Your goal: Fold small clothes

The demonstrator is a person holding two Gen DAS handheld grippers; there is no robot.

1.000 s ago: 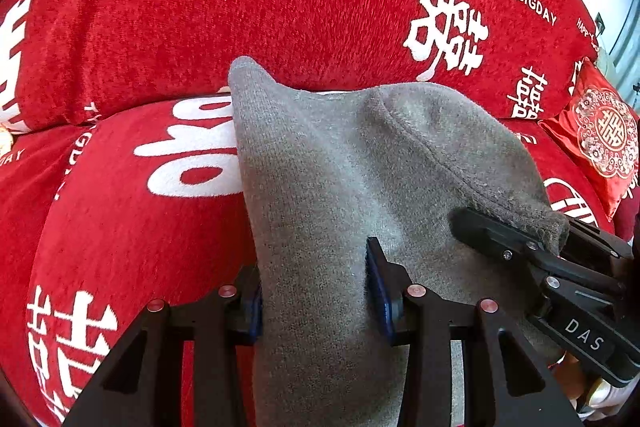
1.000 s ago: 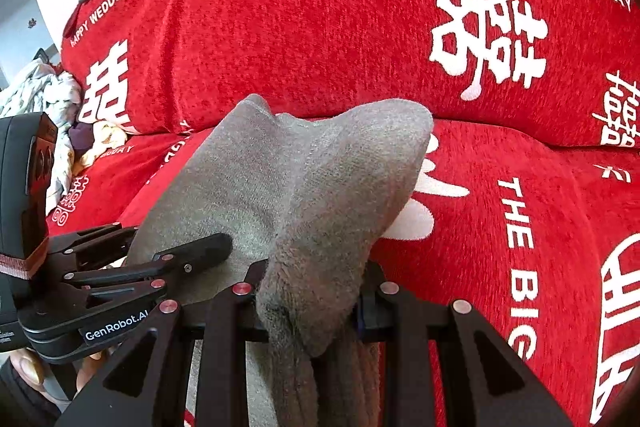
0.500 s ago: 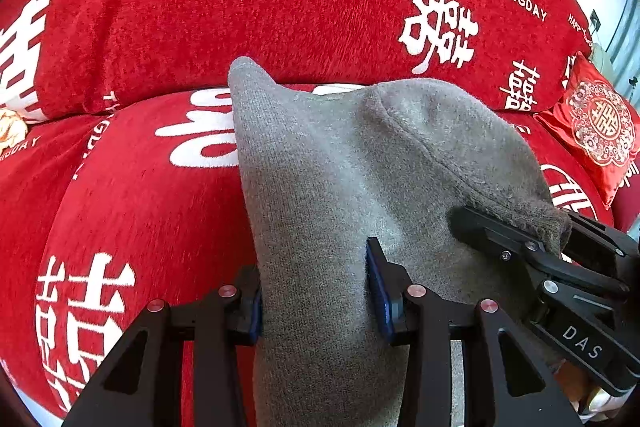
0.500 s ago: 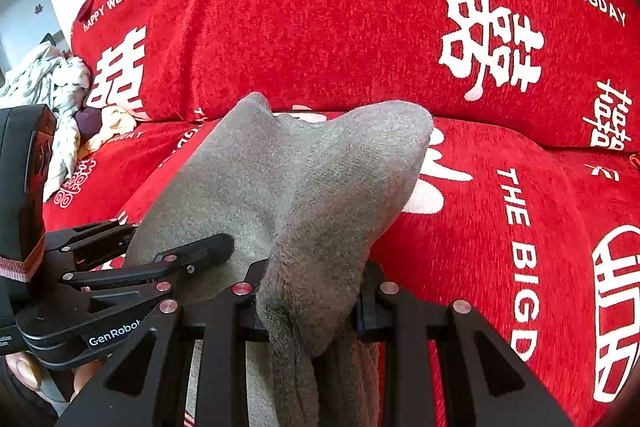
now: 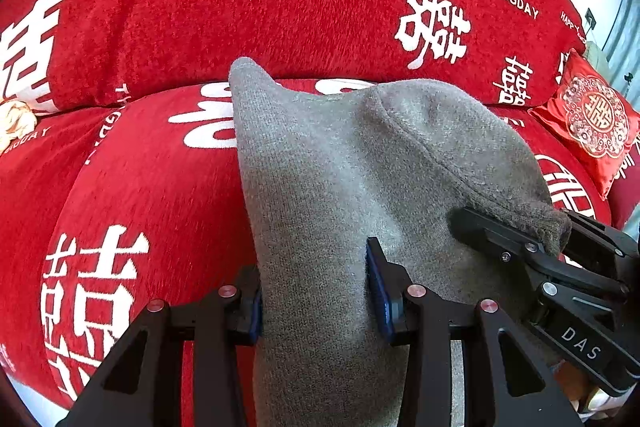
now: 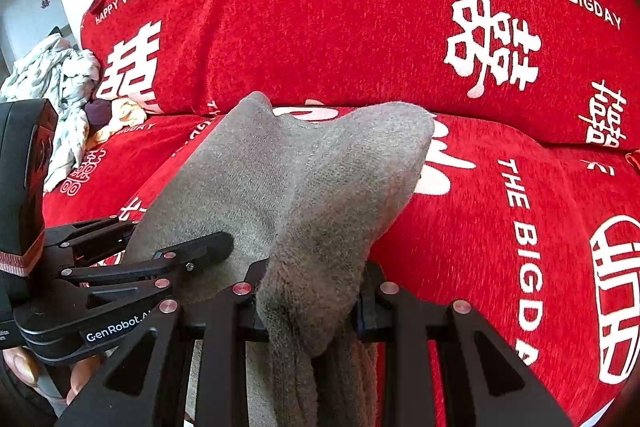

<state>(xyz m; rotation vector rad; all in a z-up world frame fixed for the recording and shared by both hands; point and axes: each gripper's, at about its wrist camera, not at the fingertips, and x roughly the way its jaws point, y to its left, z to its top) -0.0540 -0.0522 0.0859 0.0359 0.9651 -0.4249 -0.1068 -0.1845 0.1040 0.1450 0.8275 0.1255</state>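
Grey sock long axis sideways (toe rightward), clamped by left hand-held gripper, right hand-held gripper.

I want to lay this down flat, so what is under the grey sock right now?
Under the grey sock lies the red sofa cover with white lettering. The patch directly beneath is hidden by the sock, which both claws grip: left claw, right claw.

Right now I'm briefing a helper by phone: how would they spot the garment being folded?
Start at the red sofa cover printed with white characters. Above its seat, the left gripper and the right gripper are each clamped on a grey knit sock. It is the only plain grey piece; the crumpled white patterned clothes lie at the sofa's far end.
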